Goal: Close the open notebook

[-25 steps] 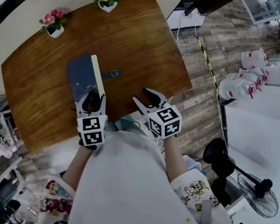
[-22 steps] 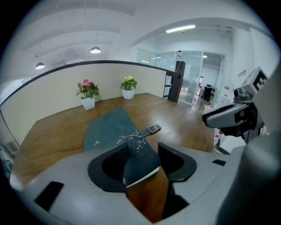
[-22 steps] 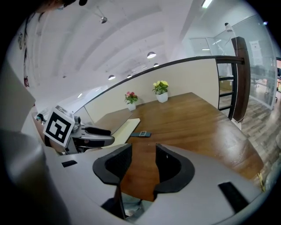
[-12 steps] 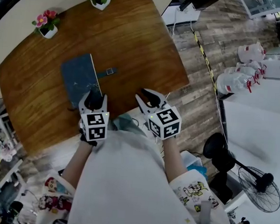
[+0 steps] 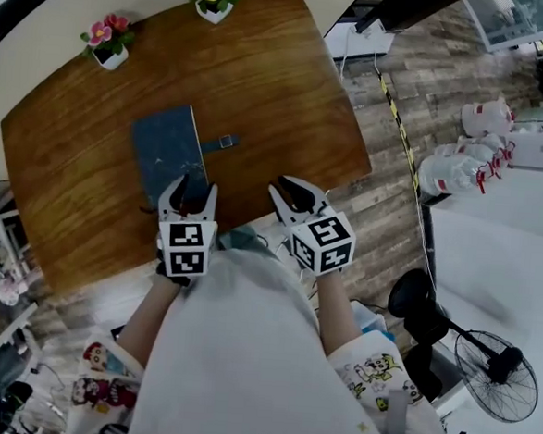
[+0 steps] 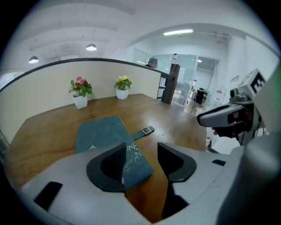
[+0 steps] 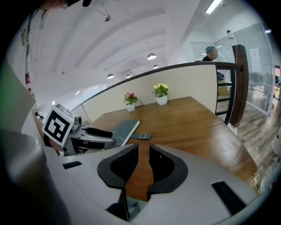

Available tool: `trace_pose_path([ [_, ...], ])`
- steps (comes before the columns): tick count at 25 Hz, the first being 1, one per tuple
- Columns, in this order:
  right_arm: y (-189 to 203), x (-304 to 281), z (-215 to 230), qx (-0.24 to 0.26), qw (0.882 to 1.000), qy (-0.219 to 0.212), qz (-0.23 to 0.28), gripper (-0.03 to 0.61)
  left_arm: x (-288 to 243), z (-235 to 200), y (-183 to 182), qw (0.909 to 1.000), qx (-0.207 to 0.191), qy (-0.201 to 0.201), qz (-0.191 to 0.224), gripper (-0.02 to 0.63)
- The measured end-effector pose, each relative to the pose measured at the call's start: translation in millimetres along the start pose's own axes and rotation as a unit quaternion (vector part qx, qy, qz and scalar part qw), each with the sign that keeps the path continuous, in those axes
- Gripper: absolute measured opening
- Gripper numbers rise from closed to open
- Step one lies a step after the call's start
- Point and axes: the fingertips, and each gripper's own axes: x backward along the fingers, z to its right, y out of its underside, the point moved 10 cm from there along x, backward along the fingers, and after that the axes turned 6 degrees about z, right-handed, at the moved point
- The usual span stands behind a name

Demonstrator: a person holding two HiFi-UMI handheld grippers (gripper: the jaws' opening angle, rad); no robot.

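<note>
The dark blue-green flat notebook (image 5: 170, 149) lies on the brown wooden table (image 5: 281, 82), a little left of the middle and near to my side. Its cover lies flat down, so I judge that it is already closed. Its thin dark strap with a small metal buckle (image 5: 219, 143) sticks out loose to the right.

My left gripper (image 5: 189, 185) has its jaws spread and hangs over the near right corner of the notebook. I see this corner between the jaws, but the pads do not press on it. My right gripper (image 5: 294, 190) is to the right of the notebook, above bare wood. Its jaws are closing and there is nothing between them.

I think the notebook is light and thin, with a rather stiff cover. The cover looks smooth, so it may slide on the polished wood if I push it from the side. The best place to hold it seems the free right edge, where the pale page edge shows. The strap looks soft and gives no firm hold.
</note>
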Motion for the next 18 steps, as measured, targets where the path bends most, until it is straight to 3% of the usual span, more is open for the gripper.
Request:
trace_pose_path([
  [9,-38,-22,-28,0.037,0.999,-0.026,0.023,0.051,34,-36,-30,0.9978,0.023,-0.026,0.057,0.166],
  [18,-84,-52,-65,0.077,0.993,-0.076,0.056,0.035,87,-76,-54,0.9886,0.042,-0.071,0.126,0.127],
])
